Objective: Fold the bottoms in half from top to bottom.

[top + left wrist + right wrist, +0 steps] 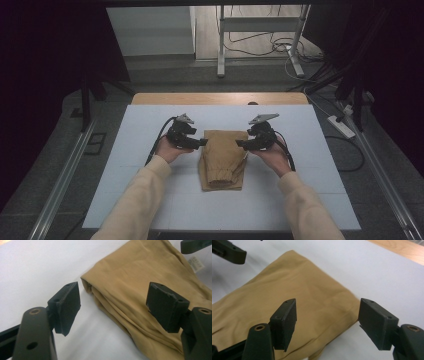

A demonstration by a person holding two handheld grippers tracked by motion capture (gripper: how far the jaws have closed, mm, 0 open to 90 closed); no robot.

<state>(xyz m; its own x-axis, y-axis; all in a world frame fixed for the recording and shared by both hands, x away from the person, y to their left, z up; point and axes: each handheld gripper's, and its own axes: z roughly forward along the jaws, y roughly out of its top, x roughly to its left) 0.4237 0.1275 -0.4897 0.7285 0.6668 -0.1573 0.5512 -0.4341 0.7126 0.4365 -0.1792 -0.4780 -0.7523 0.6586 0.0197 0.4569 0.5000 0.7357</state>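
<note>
1. Judging progress: the tan garment (223, 159) looks already folded into a compact rectangle, cuffed end toward me, lying mid-counter (150, 200).
2. My left gripper (201, 142) sits at its left edge, jaws apart, holding nothing.
3. My right gripper (241, 144) sits at its right edge, jaws apart, also empty.
4. Left, I'd guess: one more fold or a final squaring-up; far corners look tidy.

One folded garment (223, 159), two claws (203, 142) (239, 144)
</note>
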